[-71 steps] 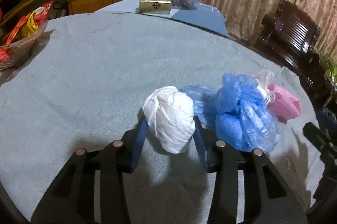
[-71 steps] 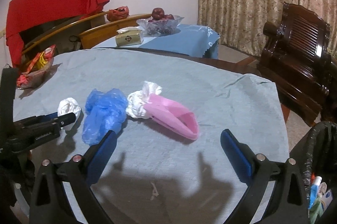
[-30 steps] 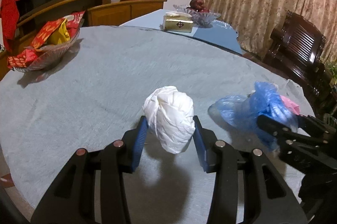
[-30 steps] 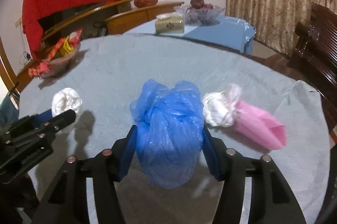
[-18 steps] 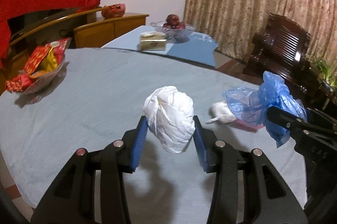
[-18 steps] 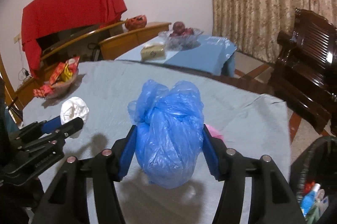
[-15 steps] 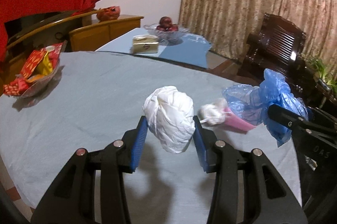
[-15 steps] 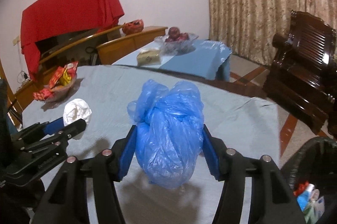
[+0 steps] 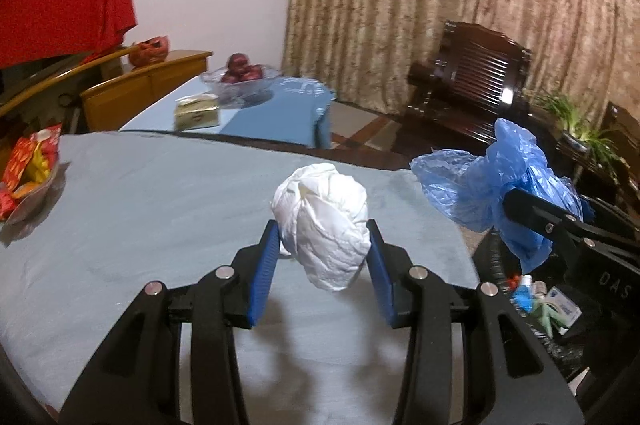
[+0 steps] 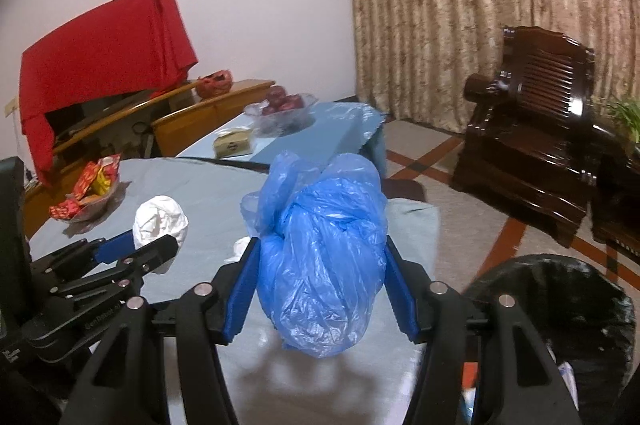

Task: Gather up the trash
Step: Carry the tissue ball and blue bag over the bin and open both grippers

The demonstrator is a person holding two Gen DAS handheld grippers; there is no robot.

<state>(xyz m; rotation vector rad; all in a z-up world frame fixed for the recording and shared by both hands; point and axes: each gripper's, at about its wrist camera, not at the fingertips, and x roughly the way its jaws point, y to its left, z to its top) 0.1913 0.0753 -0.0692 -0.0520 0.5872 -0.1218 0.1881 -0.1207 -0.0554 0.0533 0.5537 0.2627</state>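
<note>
Counting the trash in sight gave two held bundles: one crumpled white plastic bag wad (image 9: 322,227) and one scrunched translucent blue plastic bag (image 10: 322,249). A small white scrap (image 10: 240,247) also lay on the grey-blue cloth-covered round table (image 9: 160,201), partly hidden behind the blue bundle in the right wrist view.

The left gripper (image 9: 323,265) was raised above the table, its blue-padded fingers (image 9: 264,269) narrowed onto the white wad, which bulged up and forward between them and cast a shadow on the cloth beneath. The right gripper (image 10: 322,281) was likewise lifted, its two blue pads pressed against either side of the blue bag, whose lower end hung free below the fingers. From the left wrist view the right gripper sat at about three o'clock, beyond the table's edge; from the right wrist view the left gripper (image 10: 156,245) sat at about nine o'clock, over the table.

One black-lined trash bin (image 10: 560,305) stood on the floor at the right gripper's four o'clock, just beside the table's edge. Inside it, the left wrist view showed a few pieces of packaging (image 9: 548,301), including a white and blue box and something green. One clear glass bowl of red fruit (image 9: 240,77) stood on a blue-covered side table (image 9: 280,109) at twelve o'clock, beside a single gold tissue box (image 9: 197,111). One clear dish of red and yellow snack packets (image 9: 28,173) sat at the round table's nine o'clock edge.
</note>
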